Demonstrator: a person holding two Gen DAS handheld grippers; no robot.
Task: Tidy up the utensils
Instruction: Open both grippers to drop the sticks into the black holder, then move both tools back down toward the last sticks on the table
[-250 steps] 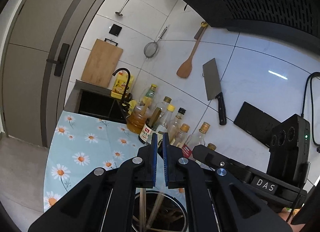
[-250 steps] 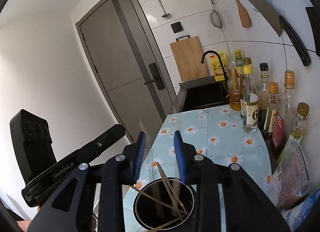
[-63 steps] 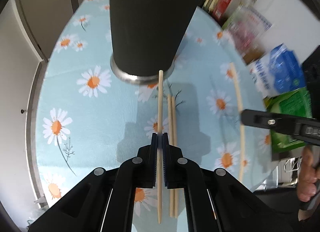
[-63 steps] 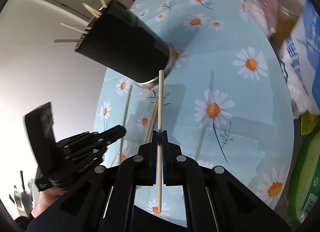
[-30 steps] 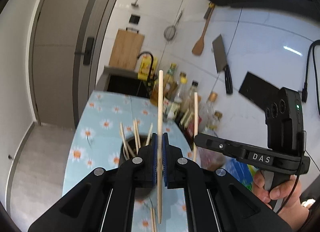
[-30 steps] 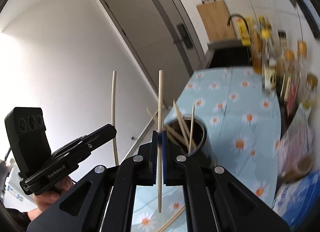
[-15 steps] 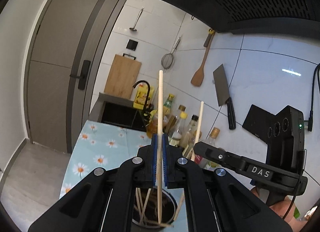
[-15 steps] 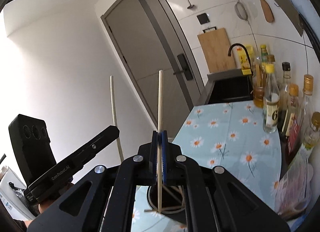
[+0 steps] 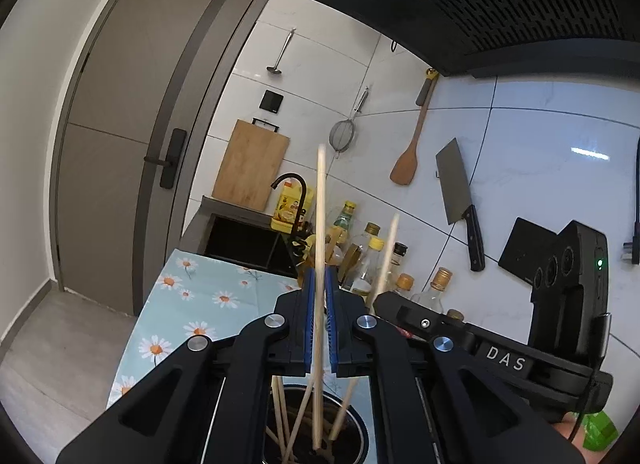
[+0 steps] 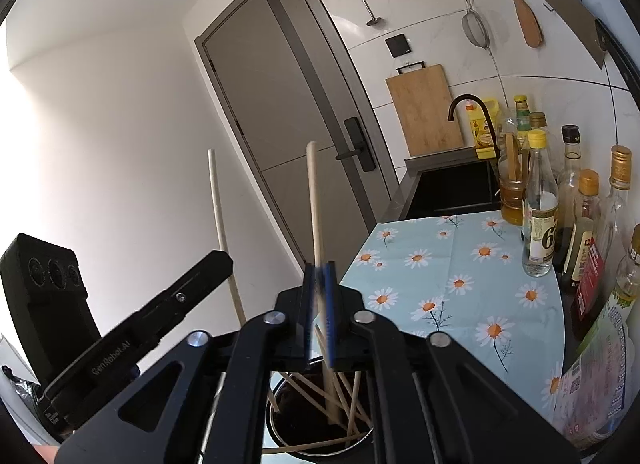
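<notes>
Both grippers hover over a black utensil cup (image 9: pixel 362 430) (image 10: pixel 276 420) that holds several wooden chopsticks. My left gripper (image 9: pixel 319 296) is shut on an upright chopstick (image 9: pixel 321 204) whose lower end reaches into the cup. The jaws of my right gripper (image 10: pixel 319 288) are opening. The chopstick (image 10: pixel 314 200) between them leans loose, its tip down among the sticks in the cup. In the left wrist view the right gripper (image 9: pixel 384 300) and its stick (image 9: pixel 389 248) are at the right. The right wrist view has the left gripper (image 10: pixel 218 260) at the left.
The cup stands on a daisy-print tablecloth (image 10: pixel 460 264). Oil and sauce bottles (image 10: pixel 540 204) line the tiled wall. A sink with a black tap (image 9: pixel 288 192), a wooden board (image 9: pixel 252 164), a cleaver (image 9: pixel 456 184) and a spatula (image 9: pixel 408 160) are behind. A grey door (image 9: pixel 140 124) is left.
The right gripper's pads have parted and its chopstick has tilted and slipped lower into the cup. Both grippers have shifted a little over the cup. The left still grips its stick.
</notes>
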